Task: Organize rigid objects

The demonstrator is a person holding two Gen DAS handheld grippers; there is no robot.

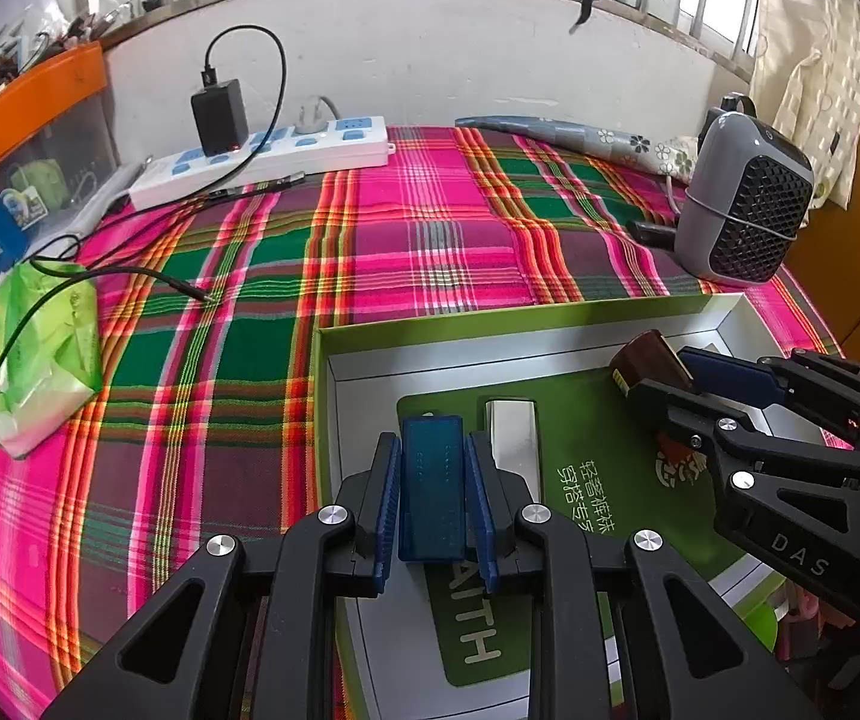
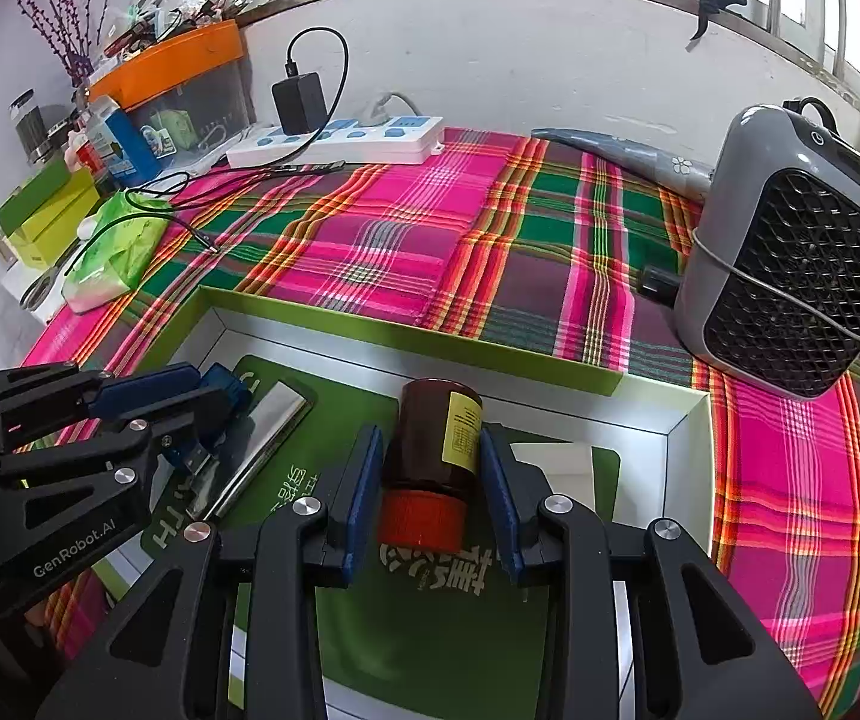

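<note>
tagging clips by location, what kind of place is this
Probably a room in a home, not a lab: a plaid cloth covers the surface, a white power strip with a charger lies by the wall, and a small grey fan heater stands under a barred window.

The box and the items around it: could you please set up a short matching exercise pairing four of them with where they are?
Things:
1. blue case
2. brown bottle
3. silver bar
4. grey fan heater

Places:
A. on the plaid cloth, outside the box
B. between the right gripper's fingers
C. lying in the box, ungripped
D. between the left gripper's fingers

Pairs: 1-D, 2-B, 3-C, 4-A
</note>
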